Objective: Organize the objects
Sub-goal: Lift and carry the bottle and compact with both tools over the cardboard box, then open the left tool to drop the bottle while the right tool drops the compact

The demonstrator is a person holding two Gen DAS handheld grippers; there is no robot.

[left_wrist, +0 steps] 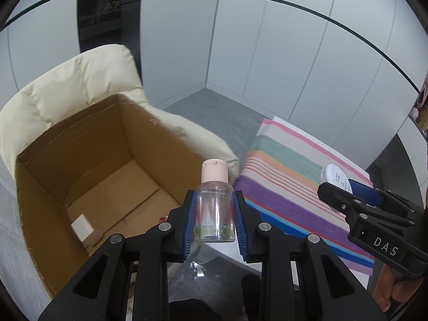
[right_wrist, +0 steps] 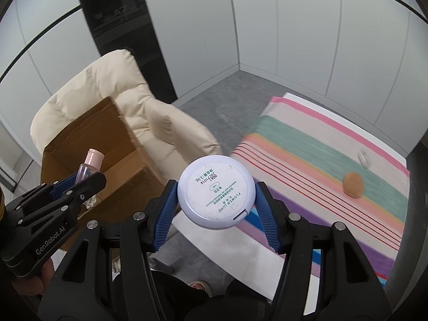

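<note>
- Left wrist view: left gripper point(left_wrist: 214, 215) right up front, blue pads point(left_wrist: 190, 219) pinching a clear bottle point(left_wrist: 214, 212) by its sides, bottle upright, pink cap point(left_wrist: 214, 170) on top.
- Bottle's held in the air just beside the near right wall of the open cardboard box point(left_wrist: 34, 198), which sits on a cream padded armchair point(left_wrist: 80, 72).
- Down on the box floor: a small white carton point(left_wrist: 83, 227) near the left corner (plus a red bit by the gripper arm, too hidden to tell).
- Off to the right, a striped cloth point(left_wrist: 289, 171) covers a table; right gripper point(left_wrist: 341, 187) shows at the frame edge w/ a white round thing in its jaws.
- Right wrist view: right gripper point(right_wrist: 216, 196) closest, jaws clamped on a pale round powder compact point(right_wrist: 216, 191), underside label facing the cam, held above the cloth's near left edge point(right_wrist: 307, 160).
- On the cloth, well apart from the compact: a brown puff-like round object point(right_wrist: 353, 184) and, near it, a small clear item point(right_wrist: 364, 157) too blurred to ID.
- Left gripper point(right_wrist: 85, 180) at left w/ the bottle point(right_wrist: 87, 174), in front of the box point(right_wrist: 123, 187).
</note>
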